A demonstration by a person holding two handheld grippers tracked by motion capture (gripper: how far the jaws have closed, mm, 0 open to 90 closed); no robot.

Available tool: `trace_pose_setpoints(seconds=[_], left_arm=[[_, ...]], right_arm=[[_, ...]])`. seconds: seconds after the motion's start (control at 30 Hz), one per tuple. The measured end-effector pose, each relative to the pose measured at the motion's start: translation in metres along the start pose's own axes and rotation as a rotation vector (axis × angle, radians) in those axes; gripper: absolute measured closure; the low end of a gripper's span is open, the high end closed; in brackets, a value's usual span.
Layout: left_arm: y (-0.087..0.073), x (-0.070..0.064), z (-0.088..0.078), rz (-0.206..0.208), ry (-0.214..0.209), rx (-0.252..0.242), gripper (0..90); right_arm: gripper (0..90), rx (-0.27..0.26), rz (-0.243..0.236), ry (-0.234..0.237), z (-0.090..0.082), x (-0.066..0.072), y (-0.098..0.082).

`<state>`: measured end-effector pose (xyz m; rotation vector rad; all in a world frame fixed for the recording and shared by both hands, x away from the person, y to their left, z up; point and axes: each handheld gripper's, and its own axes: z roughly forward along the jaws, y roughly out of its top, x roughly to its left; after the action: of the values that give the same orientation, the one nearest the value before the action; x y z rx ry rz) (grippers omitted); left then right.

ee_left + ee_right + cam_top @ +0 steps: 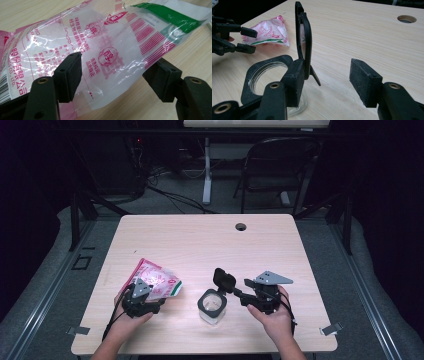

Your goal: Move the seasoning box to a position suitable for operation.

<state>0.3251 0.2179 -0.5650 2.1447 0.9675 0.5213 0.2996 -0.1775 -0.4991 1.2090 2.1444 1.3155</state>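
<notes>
Left hand-held gripper point(113, 75) is seen wide open astride the slack plastic bag point(100, 50) lying on the bench point(200, 240) at left, film not pinched. Right hand-held gripper point(327, 80) gapes beside the clear jar point(212, 306), its lid point(303, 42) upright. Risks judged: bag slipping on closure; jar tipping if nudged.
</notes>
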Motion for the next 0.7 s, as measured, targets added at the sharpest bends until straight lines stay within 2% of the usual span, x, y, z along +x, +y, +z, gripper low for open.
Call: trace_pose_setpoints(seconds=[0.13,0.3,0.53,0.7], left_arm=[[-0.0007,0.0018,0.0003,-0.016,-0.003,-0.007,34.5],[-0.0011,0.0020,0.0018,-0.006,0.008,-0.008,35.4],[-0.0023,0.0042,0.0057,-0.006,0.026,-0.023,44.2],[-0.0022,0.0040,0.0077,-0.008,0.041,-0.022,46.2]], right_arm=[[45.3,0.004,0.002,0.001,0.0007,-0.0006,-0.0004],[45.3,0.005,0.002,-0.001,0.0010,-0.0001,-0.0006],[45.3,0.008,0.002,-0.001,0.0010,-0.0003,-0.0009],[45.3,0.012,0.002,0.000,0.0013,-0.0006,-0.0015]])
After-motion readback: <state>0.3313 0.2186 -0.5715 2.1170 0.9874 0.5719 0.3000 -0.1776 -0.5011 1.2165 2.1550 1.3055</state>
